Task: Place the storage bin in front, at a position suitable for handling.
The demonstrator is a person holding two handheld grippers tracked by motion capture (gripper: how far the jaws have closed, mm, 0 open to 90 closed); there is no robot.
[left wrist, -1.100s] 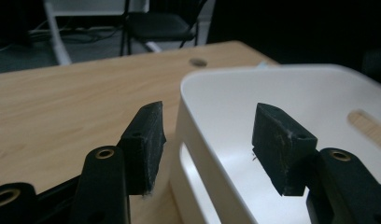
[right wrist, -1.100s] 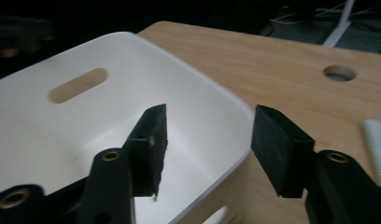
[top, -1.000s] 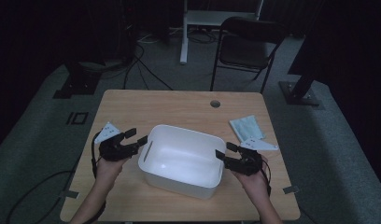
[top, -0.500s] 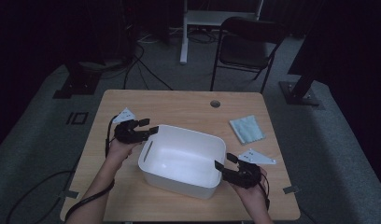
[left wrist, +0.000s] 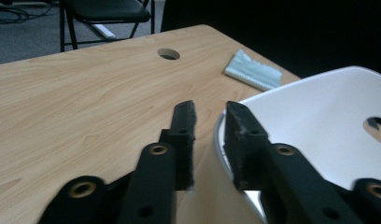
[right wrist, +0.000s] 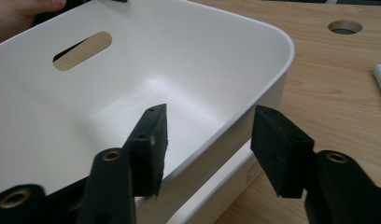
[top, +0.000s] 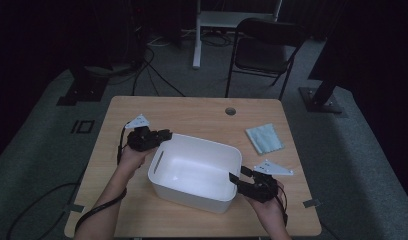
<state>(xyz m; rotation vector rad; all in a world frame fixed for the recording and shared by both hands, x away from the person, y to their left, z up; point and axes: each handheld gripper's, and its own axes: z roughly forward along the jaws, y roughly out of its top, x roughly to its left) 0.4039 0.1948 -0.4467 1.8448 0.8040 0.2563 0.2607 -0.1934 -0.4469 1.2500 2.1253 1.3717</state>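
The wooden counter (top: 192,112) carries a white plastic tub (top: 194,170) that sits a little toward the near edge and is turned at a slant to the counter's sides; it is empty, with an oval handle slot (right wrist: 82,50) cut in each short wall. A folded pale-blue cloth (top: 264,138) lies flat on the counter beyond the tub's right end, well apart from it, and a round cable hole (top: 230,111) shows near the far edge. The left tongs (top: 159,137) meet the tub at its far left corner: in the left gripper view the two jaws stand one on each side of the rim, with only a narrow gap, and seem to press on the wall, though the contact itself is hard to make out. The right tongs (top: 238,176) reach the tub's near right end; in the right gripper view the jaws are spread wide, one inside the tub and one outside, straddling the rim without touching it.
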